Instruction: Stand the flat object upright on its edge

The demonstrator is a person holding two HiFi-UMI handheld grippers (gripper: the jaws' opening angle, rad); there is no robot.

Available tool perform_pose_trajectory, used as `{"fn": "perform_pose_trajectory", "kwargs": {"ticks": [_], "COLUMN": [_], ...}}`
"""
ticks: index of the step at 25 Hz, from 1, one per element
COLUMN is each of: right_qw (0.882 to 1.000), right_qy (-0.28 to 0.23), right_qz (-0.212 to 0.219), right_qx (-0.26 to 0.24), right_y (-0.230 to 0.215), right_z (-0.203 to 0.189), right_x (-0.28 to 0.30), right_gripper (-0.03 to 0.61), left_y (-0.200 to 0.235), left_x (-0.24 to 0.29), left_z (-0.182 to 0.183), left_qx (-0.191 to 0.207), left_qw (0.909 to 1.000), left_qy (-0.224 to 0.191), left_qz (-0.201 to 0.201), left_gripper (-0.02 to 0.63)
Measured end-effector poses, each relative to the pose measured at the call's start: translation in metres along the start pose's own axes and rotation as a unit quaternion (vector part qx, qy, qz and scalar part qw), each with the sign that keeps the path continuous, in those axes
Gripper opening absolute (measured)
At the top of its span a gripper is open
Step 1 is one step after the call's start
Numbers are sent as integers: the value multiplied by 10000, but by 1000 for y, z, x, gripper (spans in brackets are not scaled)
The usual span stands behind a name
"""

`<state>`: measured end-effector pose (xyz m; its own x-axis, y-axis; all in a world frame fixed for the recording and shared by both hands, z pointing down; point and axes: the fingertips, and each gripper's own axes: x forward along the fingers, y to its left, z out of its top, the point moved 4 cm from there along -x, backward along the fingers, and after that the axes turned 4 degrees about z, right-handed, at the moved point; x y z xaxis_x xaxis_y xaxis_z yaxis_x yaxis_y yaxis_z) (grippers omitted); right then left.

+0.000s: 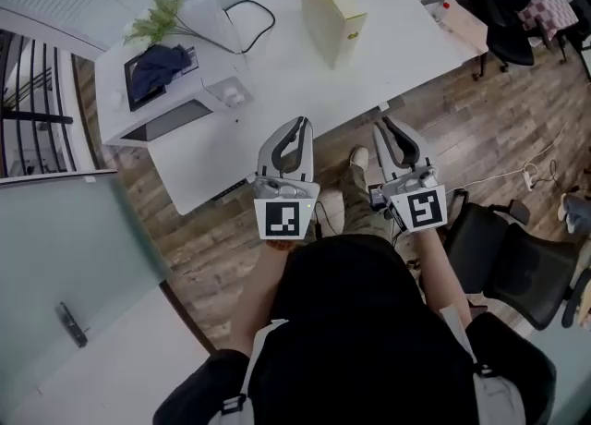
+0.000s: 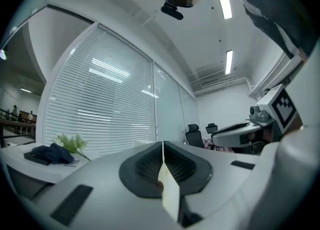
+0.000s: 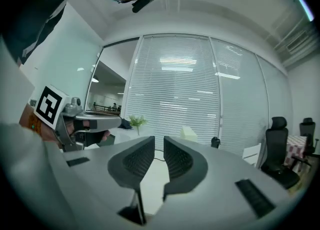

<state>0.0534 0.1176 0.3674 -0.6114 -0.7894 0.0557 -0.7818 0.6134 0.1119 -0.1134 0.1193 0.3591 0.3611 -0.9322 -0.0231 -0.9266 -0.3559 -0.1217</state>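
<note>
Left claw (image 2: 162, 146) pressed together, right claw (image 3: 159, 149) barely spread, both empty; if I jolt the table (image 1: 277, 72), the upright box (image 1: 330, 9) could topple.

Right hand-held gripper (image 3: 159, 146); jaws narrowly apart.

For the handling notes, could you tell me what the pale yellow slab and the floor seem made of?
The pale yellow slab looks like matte cardboard or foam: dull faces, crisp corners. The floor seems wood planks, grain and seams; timber or laminate unclear.

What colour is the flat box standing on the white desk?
It's a pale yellow flat box, clearest in the head view.
</note>
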Motion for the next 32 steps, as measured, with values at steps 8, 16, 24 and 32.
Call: {"fn": "perform_pose_trajectory", "kwargs": {"ticks": [8, 16, 24, 32], "right_qw": [9999, 9999, 9997, 9990], "right_qy": [23, 106, 148, 192], "right_qz": [100, -98, -168, -296], "right_qx": [-3, 15, -92, -288], "right_y": [78, 72, 63, 45], "right_z": [9, 12, 12, 12], "right_x": [-37, -62, -70, -74], "right_gripper": [41, 34, 21, 21], "left_y": [-9, -42, -54, -55], "left_x": [-81, -87, -83, -80], "left_z": [2, 4, 8, 6], "left_qx": [-271, 99, 79, 117], "left_qw": [9995, 9997, 9996, 9994], "left_qy": [116, 159, 144, 171], "left_qz": [134, -186, -245, -275], "left_gripper": [15, 15, 14, 14]}}
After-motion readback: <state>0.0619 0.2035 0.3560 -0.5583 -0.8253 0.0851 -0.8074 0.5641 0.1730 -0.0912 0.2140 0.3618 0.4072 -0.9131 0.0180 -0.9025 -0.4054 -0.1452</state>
